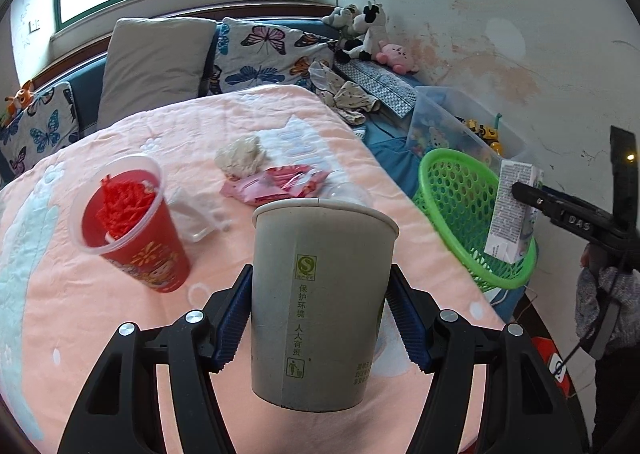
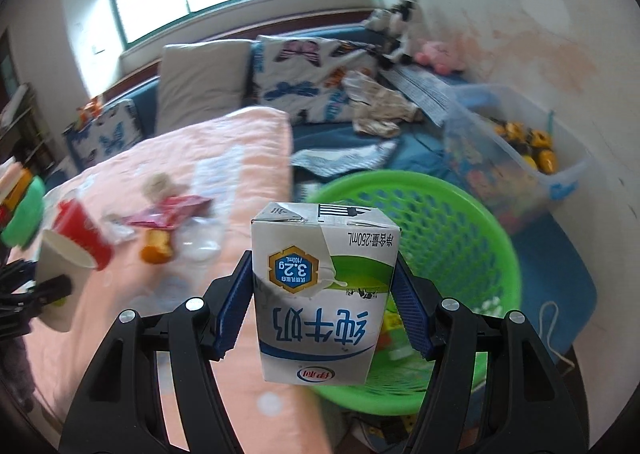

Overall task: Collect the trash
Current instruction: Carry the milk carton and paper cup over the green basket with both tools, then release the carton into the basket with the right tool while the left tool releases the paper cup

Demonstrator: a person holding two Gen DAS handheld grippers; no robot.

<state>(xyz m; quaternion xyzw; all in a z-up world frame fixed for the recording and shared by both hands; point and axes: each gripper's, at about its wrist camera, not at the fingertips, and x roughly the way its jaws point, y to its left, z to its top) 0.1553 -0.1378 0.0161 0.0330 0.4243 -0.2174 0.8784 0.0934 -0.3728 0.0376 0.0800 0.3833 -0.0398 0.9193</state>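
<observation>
My left gripper (image 1: 320,306) is shut on a grey-white paper cup (image 1: 320,306) and holds it upright above the pink blanket (image 1: 80,314). My right gripper (image 2: 324,294) is shut on a white, green and blue milk carton (image 2: 324,310), upside down, over the near rim of the green mesh basket (image 2: 460,222). In the left wrist view the carton (image 1: 512,210) hangs over the basket (image 1: 460,194). On the blanket lie a red plastic cup (image 1: 132,226) with red shreds, a crumpled tissue (image 1: 240,154), a pink-red wrapper (image 1: 276,182) and clear plastic (image 1: 196,214).
The basket stands to the right of the blanket-covered surface, by a clear toy box (image 1: 460,126). Behind are a blue sofa with butterfly cushions (image 1: 264,50) and plush toys (image 1: 368,34). An orange item (image 2: 156,246) lies on the blanket in the right wrist view.
</observation>
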